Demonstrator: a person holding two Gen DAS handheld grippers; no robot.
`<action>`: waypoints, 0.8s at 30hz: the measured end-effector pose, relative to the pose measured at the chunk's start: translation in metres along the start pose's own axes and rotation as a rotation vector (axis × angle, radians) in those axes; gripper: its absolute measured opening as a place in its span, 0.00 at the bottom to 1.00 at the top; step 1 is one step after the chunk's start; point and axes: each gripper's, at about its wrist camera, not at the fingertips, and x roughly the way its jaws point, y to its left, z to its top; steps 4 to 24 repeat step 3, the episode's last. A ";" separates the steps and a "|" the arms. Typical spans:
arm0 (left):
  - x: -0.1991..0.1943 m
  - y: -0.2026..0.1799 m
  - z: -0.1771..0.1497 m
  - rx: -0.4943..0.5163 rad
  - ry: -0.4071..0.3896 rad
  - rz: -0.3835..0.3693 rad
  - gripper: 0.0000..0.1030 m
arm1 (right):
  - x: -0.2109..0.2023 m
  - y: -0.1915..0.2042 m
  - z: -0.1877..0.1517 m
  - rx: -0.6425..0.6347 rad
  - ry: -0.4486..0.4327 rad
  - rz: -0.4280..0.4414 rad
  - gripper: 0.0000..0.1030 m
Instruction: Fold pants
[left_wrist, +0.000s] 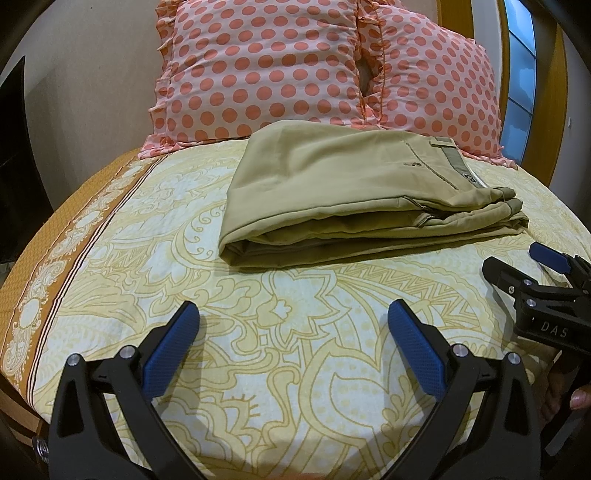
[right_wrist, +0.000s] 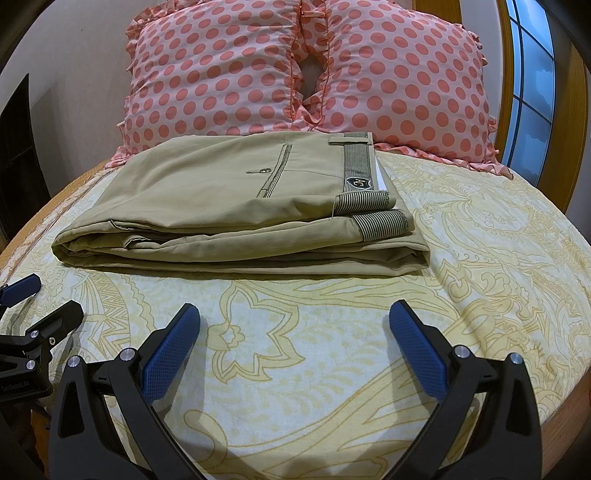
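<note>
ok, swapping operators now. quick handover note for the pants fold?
Left gripper: open, holding nothing, hovering over the bedsheet short of the pants.
Right gripper: open, holding nothing, likewise clear of the cloth.
Pants: khaki, folded into a compact stacked rectangle on the sheet, in front of the two polka-dot pillows; waistband on the right side, on top.
Done: the fold looks complete.
Left: probably nothing; at most, square up the slightly offset striped edges at the right end.

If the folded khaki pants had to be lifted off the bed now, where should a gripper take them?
Probably at the rounded fold edge of the folded khaki cotton pants nearest the open right gripper, coming low from the front. There the layers stack together, so one pinch could catch them all; the striped waistband end splays loose.
</note>
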 end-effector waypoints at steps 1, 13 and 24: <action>0.000 0.000 0.001 0.001 -0.001 0.000 0.98 | 0.000 0.000 0.000 0.000 0.000 0.000 0.99; 0.000 0.000 0.000 0.000 0.001 0.000 0.98 | 0.000 0.000 0.000 0.001 -0.001 -0.001 0.99; 0.000 0.000 0.000 0.000 0.001 0.000 0.98 | 0.000 0.000 0.000 0.001 -0.001 -0.001 0.99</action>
